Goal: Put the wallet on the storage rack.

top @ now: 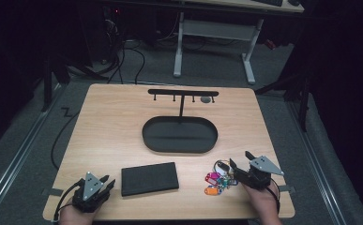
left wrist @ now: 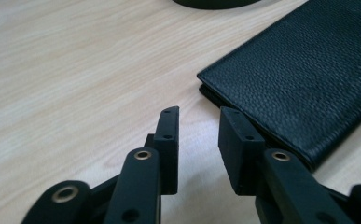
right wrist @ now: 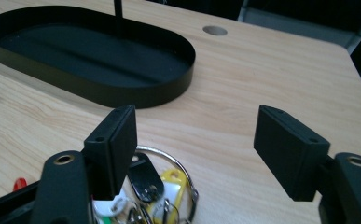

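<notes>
Near the desk's (top: 123, 117) front edge, the right gripper (top: 237, 165), jaws spread wide, stands over a bunch of keys (top: 218, 180) apparently untouched, while the left gripper (top: 108, 183), jaws narrowly parted and empty, sits just beside the black wallet (top: 149, 178).

The high view is dim and soft, its surroundings nearly black around the lit table (top: 104, 136). Both gripper views are brighter, evenly lit, with blurred foregrounds.
</notes>
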A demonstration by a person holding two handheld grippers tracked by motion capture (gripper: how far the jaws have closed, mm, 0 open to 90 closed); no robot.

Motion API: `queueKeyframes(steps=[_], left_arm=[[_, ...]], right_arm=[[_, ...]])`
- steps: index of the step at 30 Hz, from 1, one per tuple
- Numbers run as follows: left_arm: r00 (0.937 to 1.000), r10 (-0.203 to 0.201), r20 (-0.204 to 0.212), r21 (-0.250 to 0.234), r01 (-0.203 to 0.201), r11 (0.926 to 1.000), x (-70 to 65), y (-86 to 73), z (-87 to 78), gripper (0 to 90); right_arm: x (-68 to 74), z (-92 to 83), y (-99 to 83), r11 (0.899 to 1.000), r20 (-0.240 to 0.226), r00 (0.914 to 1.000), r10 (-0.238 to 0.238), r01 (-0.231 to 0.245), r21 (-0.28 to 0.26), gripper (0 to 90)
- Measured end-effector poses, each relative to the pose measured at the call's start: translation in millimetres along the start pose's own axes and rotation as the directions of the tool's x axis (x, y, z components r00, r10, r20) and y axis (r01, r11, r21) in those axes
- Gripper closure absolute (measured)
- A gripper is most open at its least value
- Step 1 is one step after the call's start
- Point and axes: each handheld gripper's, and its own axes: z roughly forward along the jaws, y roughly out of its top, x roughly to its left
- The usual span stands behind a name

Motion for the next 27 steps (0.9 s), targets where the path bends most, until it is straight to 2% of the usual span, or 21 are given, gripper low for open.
queueKeyframes(steps=[1,2,3,5,6,7,8,9,10,11,13,15,19,20,22,24,25,26,27], left_arm=[[0.9996,-0.026,-0.014,0.014,0.027,0.9996,-1.4,-2.4,0.6,71.9],[0.9996,-0.026,-0.014,0.014,0.027,0.9996,-1.4,-2.4,0.6,72.3],[0.9978,-0.029,-0.06,0.051,0.032,0.9982,-4.9,-4.5,2.4,72.4],[0.9967,-0.034,-0.074,0.056,0.038,0.9977,-6.0,-5.7,1.3,72.9],[0.9957,-0.048,-0.08,0.053,0.052,0.9973,-6.7,-6.8,-1.1,73.7],[0.9945,-0.047,-0.093,0.059,0.053,0.9968,-9.2,-10.6,-5.5,75.4],[0.9945,-0.047,-0.093,0.059,0.053,0.9968,-9.2,-10.6,-5.5,75.8],[0.9942,-0.051,-0.095,0.067,0.057,0.9961,-10.5,-13.2,-5.9,76.6],[0.9947,-0.047,-0.091,0.079,0.054,0.9954,-11.3,-15.0,-6.1,76.6],[0.9946,-0.032,-0.099,0.097,0.042,0.9944,-14.3,-18.8,-7.7,78.8],[0.9948,-0.034,-0.096,0.1,0.044,0.994,-15.9,-20.7,-10.9,81.5],[0.9957,-0.026,-0.089,0.101,0.035,0.9942,-18.9,-22.3,-13.3,83.7],[0.9977,0.002,-0.068,0.102,0.005,0.9948,-27.1,-22.6,-16.0,84.4],[0.9986,0.009,-0.052,0.099,-0.004,0.9951,-31.3,-21.6,-15.6,84.4],[0.999,0.03,-0.033,0.097,-0.026,0.9949,-36.2,-19.1,-13.5,84.3],[0.9989,0.042,-0.023,0.096,-0.039,0.9946,-38.8,-17.5,-12.0,84.3],[0.9979,0.066,-0.001,0.096,-0.065,0.9933,-44.4,-14.5,-9.8,84.2],[0.9979,0.066,-0.001,0.096,-0.065,0.9933,-44.4,-14.5,-9.8,84.1],[0.9962,0.086,0.012,0.098,-0.087,0.9914,-51.4,-11.6,-7.9,83.9]], right_arm=[[1.5,0.9,1.2,1.0,0.018,0.9998,-0.01,0.01,-0.007,33.3],[1.5,0.9,1.2,1.0,0.018,0.9998,-0.01,0.01,-0.007,33.3],[-1.2,0.1,1.7,1.0,0.053,0.9984,-0.019,0.019,-0.01,35.9],[-4.2,0.6,2.4,1.0,0.065,0.9978,-0.011,0.012,-0.011,36.7],[-7.7,1.6,2.6,1.0,0.072,0.9973,0.009,-0.009,-0.007,36.8],[-12.5,3.2,0.0,0.998,0.093,0.9941,0.055,-0.055,0.003,38.9],[-12.5,3.2,0.0,0.998,0.093,0.9941,0.055,-0.055,0.003,38.9],[-13.2,3.9,-3.7,0.997,0.129,0.9884,0.081,-0.078,-0.027,42.4],[-13.2,3.9,-3.7,0.997,0.129,0.9884,0.081,-0.078,-0.027,42.4],[-14.1,4.8,-0.3,0.992,0.145,0.9828,0.114,-0.106,-0.063,42.3],[-12.5,7.2,3.4,0.991,0.159,0.9805,0.116,-0.104,-0.082,42.3],[-9.6,12.3,3.7,0.994,0.171,0.9801,0.101,-0.091,-0.064,42.1],[-5.8,14.9,4.6,0.994,0.146,0.9834,0.108,-0.102,-0.05,41.7],[-3.7,15.8,4.6,0.996,0.142,0.9859,0.089,-0.084,-0.043,41.5],[-3.6,15.5,4.4,0.994,0.117,0.988,0.101,-0.098,-0.038,41.1],[-3.6,13.4,3.5,0.993,0.09,0.9892,0.116,-0.112,-0.041,41.0],[-3.9,11.5,3.3,0.993,0.075,0.9905,0.115,-0.112,-0.047,40.9],[-3.9,11.5,3.3,0.993,0.075,0.9905,0.115,-0.112,-0.047,40.9],[-3.5,7.8,3.2,0.992,0.064,0.9913,0.115,-0.111,-0.054,40.9]])
